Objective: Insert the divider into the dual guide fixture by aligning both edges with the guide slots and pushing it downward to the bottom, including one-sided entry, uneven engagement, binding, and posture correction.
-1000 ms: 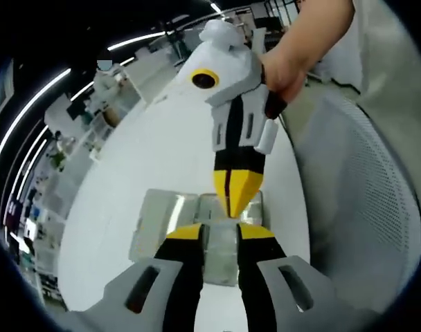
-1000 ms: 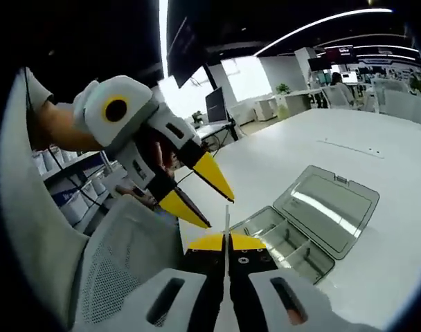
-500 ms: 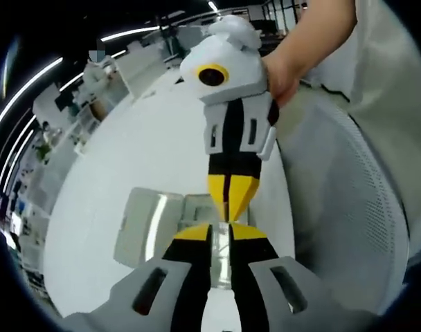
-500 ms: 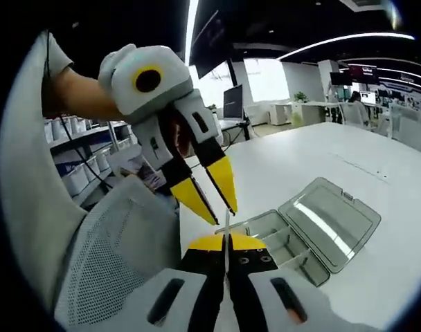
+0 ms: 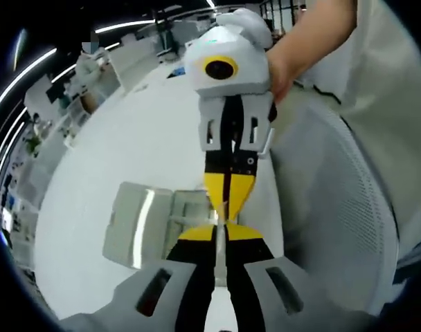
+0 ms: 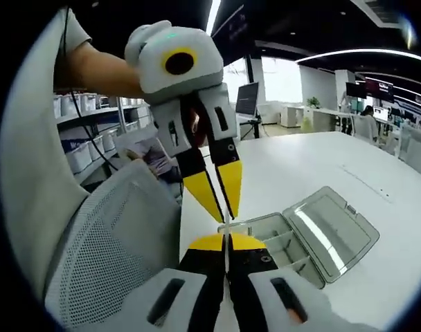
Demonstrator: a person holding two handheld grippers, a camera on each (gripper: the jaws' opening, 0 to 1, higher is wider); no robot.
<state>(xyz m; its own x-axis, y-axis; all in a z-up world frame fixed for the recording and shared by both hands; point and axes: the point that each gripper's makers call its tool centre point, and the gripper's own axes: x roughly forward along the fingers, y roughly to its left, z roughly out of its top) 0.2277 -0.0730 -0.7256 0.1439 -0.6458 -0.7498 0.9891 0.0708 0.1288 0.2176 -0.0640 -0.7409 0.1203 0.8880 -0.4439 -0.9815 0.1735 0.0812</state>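
Note:
My right gripper (image 6: 226, 238) is shut on the thin clear divider (image 6: 226, 223), which stands edge-on and rises from its yellow tips. My left gripper (image 6: 226, 217) comes down from above with its yellow fingers (image 6: 205, 195) either side of the divider's upper edge, a narrow gap still between them. In the left gripper view my own jaws (image 5: 219, 234) flank the divider (image 5: 220, 250), and the right gripper (image 5: 228, 204) points down at them, tip to tip. The clear guide fixture box (image 6: 280, 242) lies on the white table (image 6: 314, 173) with its lid (image 6: 332, 232) open.
A person's hand (image 5: 283, 66) holds the right gripper, and an arm (image 6: 103, 69) holds the left one. A grey mesh chair back (image 6: 106, 256) stands close to the table edge. The box (image 5: 138, 225) lies just behind the grippers. Desks and monitors are far off.
My left gripper's jaws have narrowed from wide open to a small gap around the divider. The two grippers have come closer, tip to tip. The right stays shut on the divider.

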